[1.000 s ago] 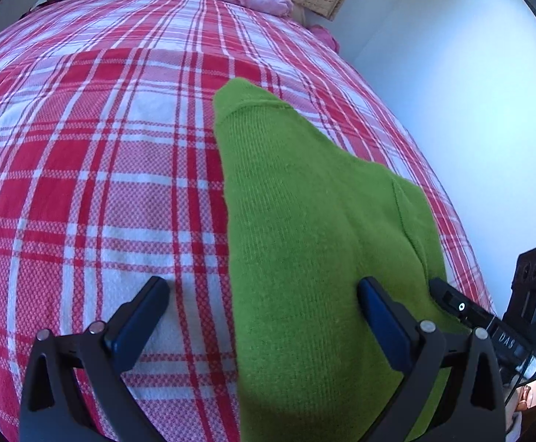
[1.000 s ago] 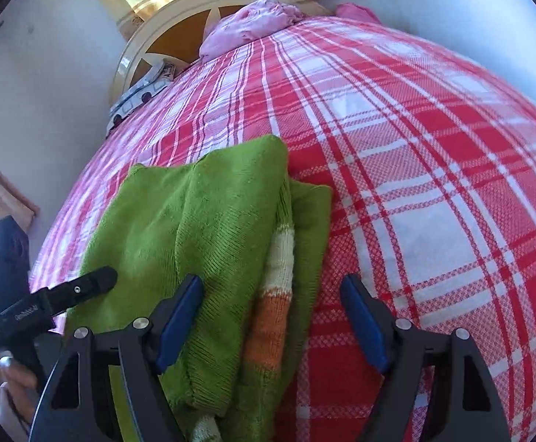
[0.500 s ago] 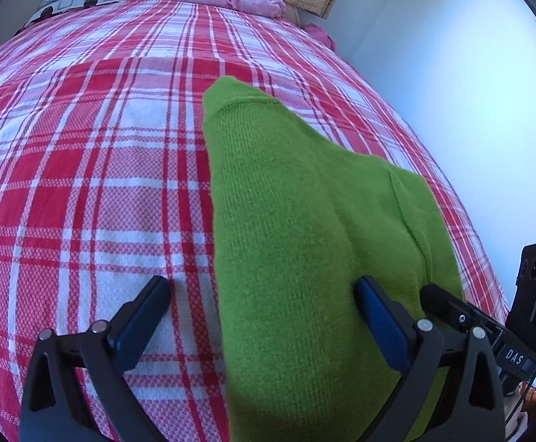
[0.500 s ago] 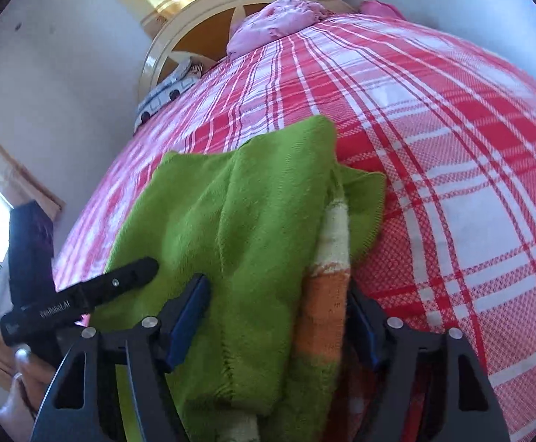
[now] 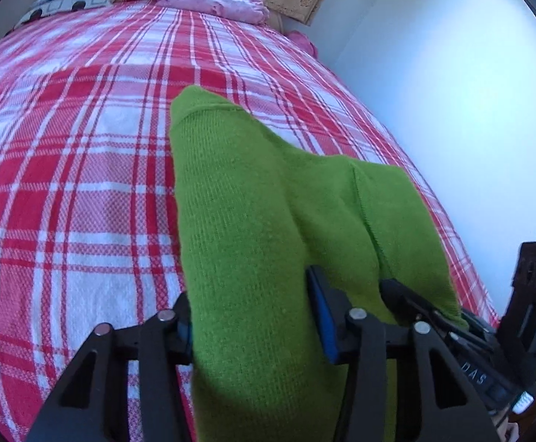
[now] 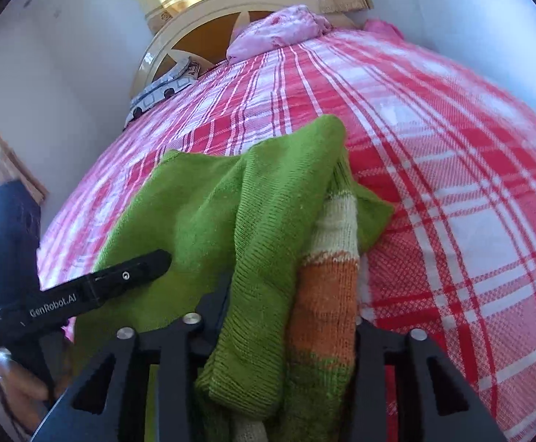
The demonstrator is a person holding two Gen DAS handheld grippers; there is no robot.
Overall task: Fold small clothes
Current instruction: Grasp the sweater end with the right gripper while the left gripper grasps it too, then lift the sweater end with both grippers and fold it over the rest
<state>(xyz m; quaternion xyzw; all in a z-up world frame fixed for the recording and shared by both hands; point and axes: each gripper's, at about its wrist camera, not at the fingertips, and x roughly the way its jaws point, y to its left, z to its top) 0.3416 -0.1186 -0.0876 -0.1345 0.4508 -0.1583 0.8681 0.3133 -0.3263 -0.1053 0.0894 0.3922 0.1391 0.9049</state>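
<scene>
A green knitted sweater lies folded lengthwise on the red-and-white checked bedspread. My left gripper has its jaws closing, and the blue pads pinch a raised fold at the sweater's near left edge. In the right wrist view the sweater shows an orange and cream striped band along its right edge. My right gripper is closing too, with that bunched edge squeezed between its jaws and its pads hidden by the cloth. A black finger of the left gripper rests on the sweater's left part.
A pink pillow and a patterned grey pillow lie at the bed's far end by the cream headboard. A white wall runs close along the bed's right side. Checked bedspread stretches beyond and right of the sweater.
Both grippers went from wide open around the sweater's near edges to closed on them. The cloth now bunches up into ridges between the jaws. The right gripper shifted sideways.
</scene>
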